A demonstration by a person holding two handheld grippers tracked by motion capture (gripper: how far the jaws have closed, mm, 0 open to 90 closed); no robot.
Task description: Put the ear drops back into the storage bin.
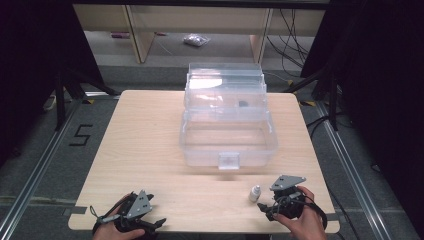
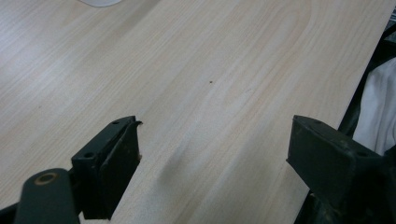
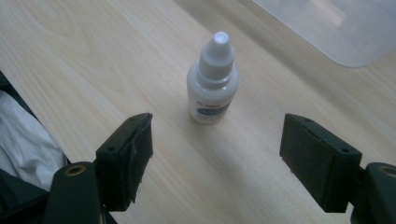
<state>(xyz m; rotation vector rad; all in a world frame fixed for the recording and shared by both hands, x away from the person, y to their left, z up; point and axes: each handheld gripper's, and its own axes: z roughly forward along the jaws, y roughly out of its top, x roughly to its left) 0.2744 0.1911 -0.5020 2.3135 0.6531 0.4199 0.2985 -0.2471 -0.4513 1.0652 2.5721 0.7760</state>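
Dropper bottle (image 3: 213, 80) upright near table edge, right gripper (image 3: 215, 154) jaws apart

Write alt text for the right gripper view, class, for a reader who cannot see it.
A small white dropper bottle stands upright on a pale wooden table, just beyond the open right gripper. A clear plastic box's corner shows at top right.

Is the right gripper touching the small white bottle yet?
Apart. In the right gripper view, the bottle stands upright on the table beyond the open right gripper, bare wood showing between bottle and both jaws.
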